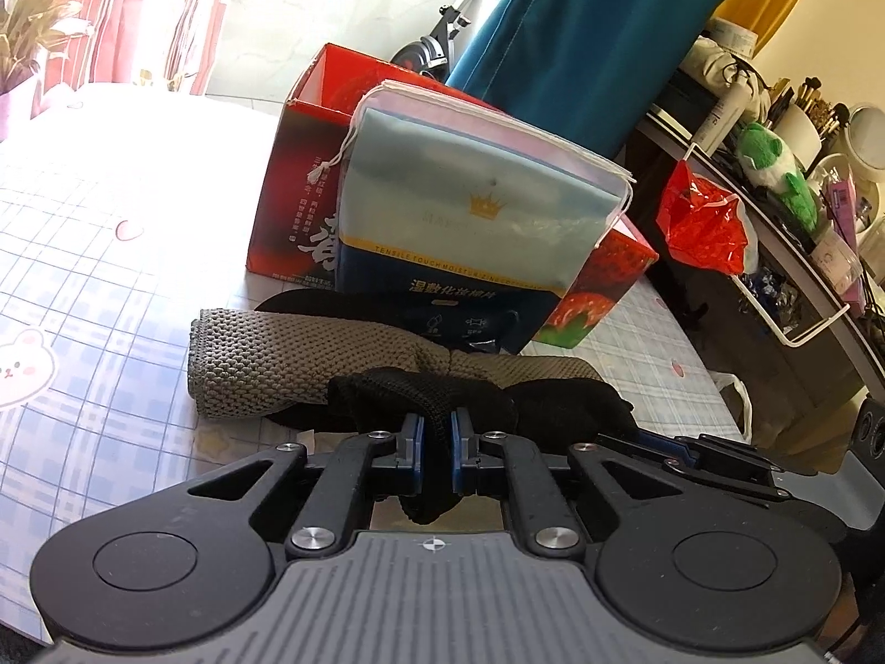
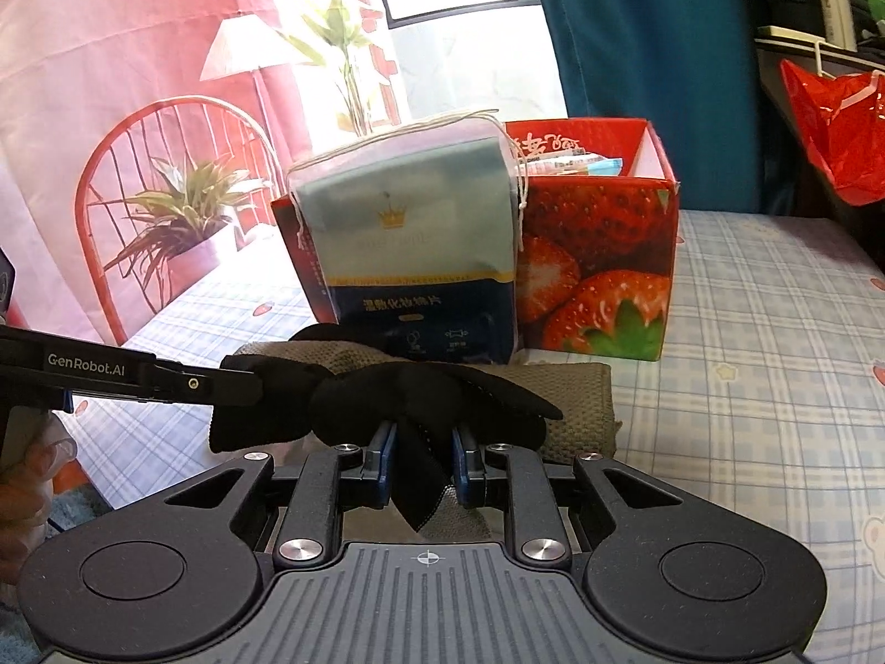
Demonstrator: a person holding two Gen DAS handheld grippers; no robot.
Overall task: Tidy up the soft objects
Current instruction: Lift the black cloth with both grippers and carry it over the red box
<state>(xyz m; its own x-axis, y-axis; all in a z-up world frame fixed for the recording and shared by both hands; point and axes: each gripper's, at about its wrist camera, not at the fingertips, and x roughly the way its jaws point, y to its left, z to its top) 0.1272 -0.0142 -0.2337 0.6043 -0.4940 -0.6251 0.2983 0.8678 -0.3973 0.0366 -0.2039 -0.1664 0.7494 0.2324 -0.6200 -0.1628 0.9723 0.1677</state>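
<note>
A black fabric piece (image 1: 420,387) (image 2: 387,393) hangs just above the table, stretched between both grippers. My left gripper (image 1: 437,431) is shut on one end; in the right wrist view the left gripper (image 2: 249,382) reaches in from the left. My right gripper (image 2: 423,442) is shut on the other end, a fold bunched between its blue pads. Under the black piece lies a grey-brown knitted cloth (image 1: 265,354) (image 2: 575,404). Behind it a blue pack of cotton pads (image 1: 470,221) (image 2: 409,232) in a drawstring bag leans against a red strawberry box (image 1: 298,205) (image 2: 603,254).
The table wears a blue checked cloth (image 1: 110,276) (image 2: 774,359). A red plastic bag (image 1: 702,227) (image 2: 835,127) hangs off a crowded shelf to the right, beside a green plush toy (image 1: 774,166). A teal curtain (image 1: 581,27) hangs behind the box. A hand (image 2: 27,476) shows at the lower left.
</note>
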